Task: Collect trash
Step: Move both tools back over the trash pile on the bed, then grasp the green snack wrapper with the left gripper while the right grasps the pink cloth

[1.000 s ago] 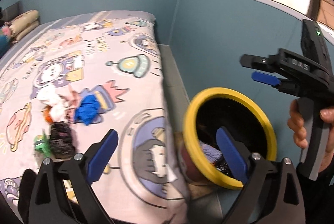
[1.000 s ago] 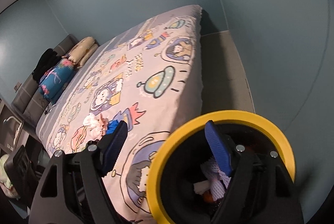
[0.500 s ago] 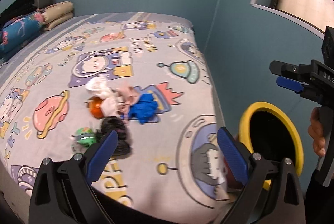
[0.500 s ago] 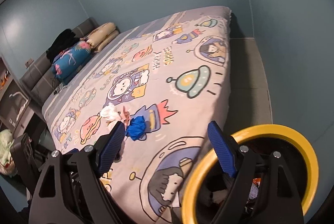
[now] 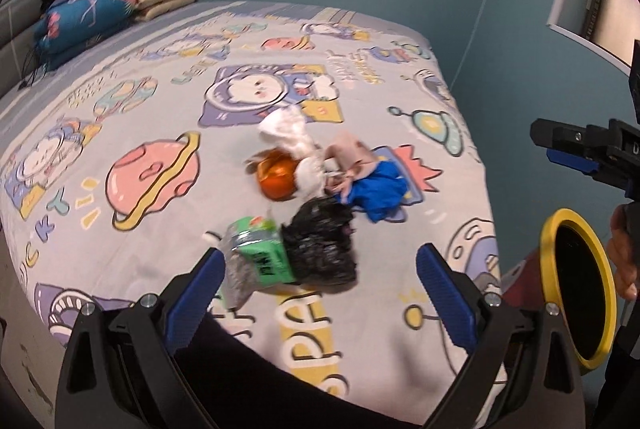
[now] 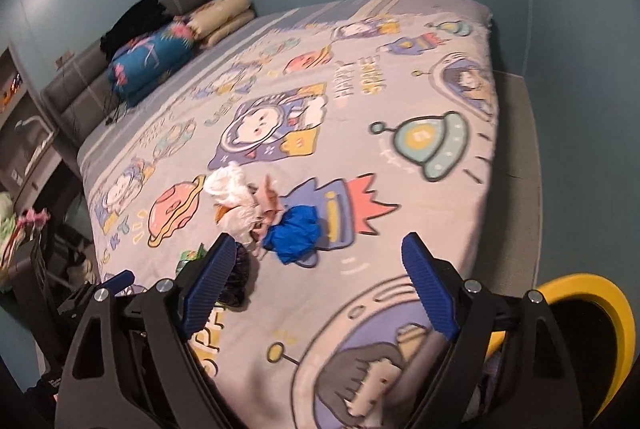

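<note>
A heap of trash lies on the cartoon bedsheet (image 5: 160, 133): a green carton (image 5: 260, 253), a black plastic bag (image 5: 324, 241), an orange wrapper (image 5: 278, 177), white paper (image 5: 288, 133), pink paper (image 5: 352, 157) and a blue crumpled piece (image 5: 380, 189). My left gripper (image 5: 316, 289) is open and empty, just in front of the carton and black bag. My right gripper (image 6: 320, 285) is open and empty, near the blue piece (image 6: 294, 233). The yellow-rimmed black bin (image 5: 576, 293) stands off the bed's right edge; it also shows in the right wrist view (image 6: 588, 309).
Folded bedding and pillows (image 5: 92, 13) lie at the head of the bed. A grey floor strip (image 6: 516, 165) runs between the bed and the blue wall. Shelves and clutter (image 6: 24, 157) stand to the left of the bed.
Both grippers have swung left from the bin toward the trash heap on the bed. The heap is now closer and centred; the bin has slid to the right edge.
</note>
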A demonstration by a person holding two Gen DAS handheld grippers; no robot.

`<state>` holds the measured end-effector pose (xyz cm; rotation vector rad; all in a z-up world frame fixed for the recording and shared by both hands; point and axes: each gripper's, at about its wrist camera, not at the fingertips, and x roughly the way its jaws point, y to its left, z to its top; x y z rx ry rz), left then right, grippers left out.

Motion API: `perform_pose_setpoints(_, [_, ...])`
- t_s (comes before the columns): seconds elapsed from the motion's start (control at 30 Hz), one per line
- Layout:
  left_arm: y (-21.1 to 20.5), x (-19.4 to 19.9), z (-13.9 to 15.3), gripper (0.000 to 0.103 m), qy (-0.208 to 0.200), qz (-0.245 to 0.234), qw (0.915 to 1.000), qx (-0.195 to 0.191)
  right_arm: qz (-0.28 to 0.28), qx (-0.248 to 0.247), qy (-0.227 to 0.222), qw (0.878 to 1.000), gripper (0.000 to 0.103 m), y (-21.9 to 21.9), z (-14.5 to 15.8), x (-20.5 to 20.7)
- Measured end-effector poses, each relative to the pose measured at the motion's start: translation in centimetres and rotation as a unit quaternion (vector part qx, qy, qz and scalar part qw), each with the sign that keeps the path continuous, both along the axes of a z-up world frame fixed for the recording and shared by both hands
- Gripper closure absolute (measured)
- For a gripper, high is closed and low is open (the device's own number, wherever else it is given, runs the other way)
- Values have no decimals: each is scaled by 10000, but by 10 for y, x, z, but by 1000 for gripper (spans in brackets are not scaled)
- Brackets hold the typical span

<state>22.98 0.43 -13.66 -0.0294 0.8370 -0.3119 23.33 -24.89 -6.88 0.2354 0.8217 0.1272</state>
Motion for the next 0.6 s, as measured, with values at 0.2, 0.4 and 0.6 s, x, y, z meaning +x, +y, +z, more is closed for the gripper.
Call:
perform_pose_setpoints(0.2, [23,15,-25,10,299,247,9992,-91,297,-157,308,9990,22,35,-23,45])
perform_pose_setpoints(0.4, [41,27,-41,10,499,404,9977,-194,418,-130,625,9971,26,50,-50,84])
perform_pose_setpoints(0.6, [51,39,-52,10,603,435,9968,-278,522,-250,835,9948,35,63,-75,116])
